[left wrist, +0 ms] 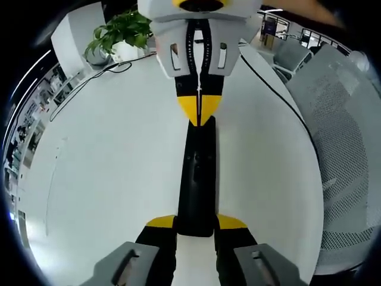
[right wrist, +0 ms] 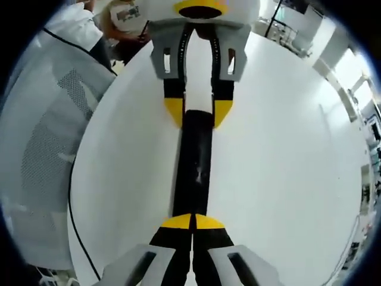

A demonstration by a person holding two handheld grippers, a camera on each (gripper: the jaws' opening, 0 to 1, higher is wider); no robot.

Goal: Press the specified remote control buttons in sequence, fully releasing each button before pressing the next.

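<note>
- The left gripper [left wrist: 196, 225] is clamped on the near end of the remote [left wrist: 197, 179], which lies lengthwise on the white table [left wrist: 107, 167]; a plant [left wrist: 119, 33] stands at the far edge.
- The remote is thus kept steady between both tools; that hold should be kept level.
- The right gripper [right wrist: 193, 223], jaws together, is set at the remote's opposite end, seemingly on a button, though contact cannot be confirmed.
- The press should be made straight down, then lifted fully clear before the next button.

Both grippers: grey slotted brackets, black fingers [left wrist: 161, 238], yellow tips
</note>
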